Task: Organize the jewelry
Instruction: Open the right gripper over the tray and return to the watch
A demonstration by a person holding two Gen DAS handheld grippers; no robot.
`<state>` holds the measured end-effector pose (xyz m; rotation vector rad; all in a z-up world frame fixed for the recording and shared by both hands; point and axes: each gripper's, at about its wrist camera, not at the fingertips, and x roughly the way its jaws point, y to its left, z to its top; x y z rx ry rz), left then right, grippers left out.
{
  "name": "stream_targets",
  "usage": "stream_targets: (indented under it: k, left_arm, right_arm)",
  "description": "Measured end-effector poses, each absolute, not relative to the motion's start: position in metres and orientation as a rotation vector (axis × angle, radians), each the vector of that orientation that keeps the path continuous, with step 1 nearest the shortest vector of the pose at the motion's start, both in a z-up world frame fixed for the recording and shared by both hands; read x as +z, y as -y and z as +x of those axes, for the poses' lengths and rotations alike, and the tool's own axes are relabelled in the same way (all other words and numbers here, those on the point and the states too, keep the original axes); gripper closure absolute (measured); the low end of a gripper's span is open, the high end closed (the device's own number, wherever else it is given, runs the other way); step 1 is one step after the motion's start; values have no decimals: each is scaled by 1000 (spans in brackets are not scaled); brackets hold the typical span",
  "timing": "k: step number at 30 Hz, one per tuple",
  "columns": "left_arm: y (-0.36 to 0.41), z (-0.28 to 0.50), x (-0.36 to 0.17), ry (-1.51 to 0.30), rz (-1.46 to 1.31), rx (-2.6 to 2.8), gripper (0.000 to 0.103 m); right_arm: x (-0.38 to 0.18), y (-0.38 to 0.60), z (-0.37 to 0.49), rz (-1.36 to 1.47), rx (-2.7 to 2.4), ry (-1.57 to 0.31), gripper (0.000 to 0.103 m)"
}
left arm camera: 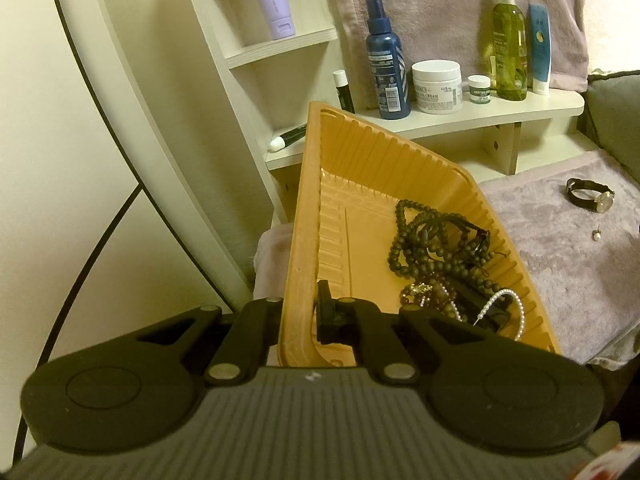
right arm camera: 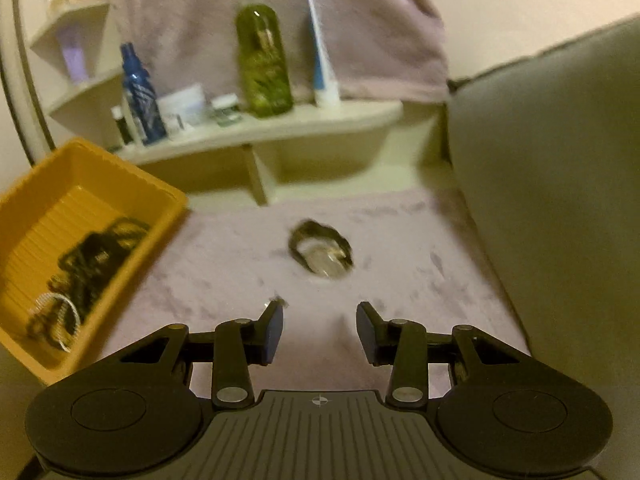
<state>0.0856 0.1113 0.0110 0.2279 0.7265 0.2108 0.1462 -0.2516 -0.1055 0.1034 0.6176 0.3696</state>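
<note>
Left claw [left arm camera: 298, 312] pinching tray [left arm camera: 360, 152] rim, earring [left arm camera: 596, 235] sharp — right view blurred

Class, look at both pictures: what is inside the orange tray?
The orange tray holds a tangle of dark bead necklaces and a pearl strand. Whatever lies beneath the tangle is hidden.

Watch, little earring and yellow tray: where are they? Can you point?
wristwatch [left arm camera: 591, 196], left wrist view, on its dark strap beside the round face.
stud earring [left arm camera: 596, 235], left wrist view, on its small pale head.
yellow tray [left arm camera: 362, 152], left wrist view, on its ribbed far wall.
</note>
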Motion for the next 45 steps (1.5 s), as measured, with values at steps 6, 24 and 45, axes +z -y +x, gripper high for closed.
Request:
stream_targets:
  k: [6, 24, 45]
  left_arm:
    - [-111, 86, 11, -730, 234, 213, 99]
    - [-110, 86, 10, -739, 242, 218, 99]
    - [-110, 86, 10, -739, 241, 219, 99]
  right_arm:
    - [-113, 238, 148, 85, 399, -613, 62]
    - [-132, 200, 184, -159, 550, -555, 75]
    - [-96, 178, 149, -199, 649, -455, 83]
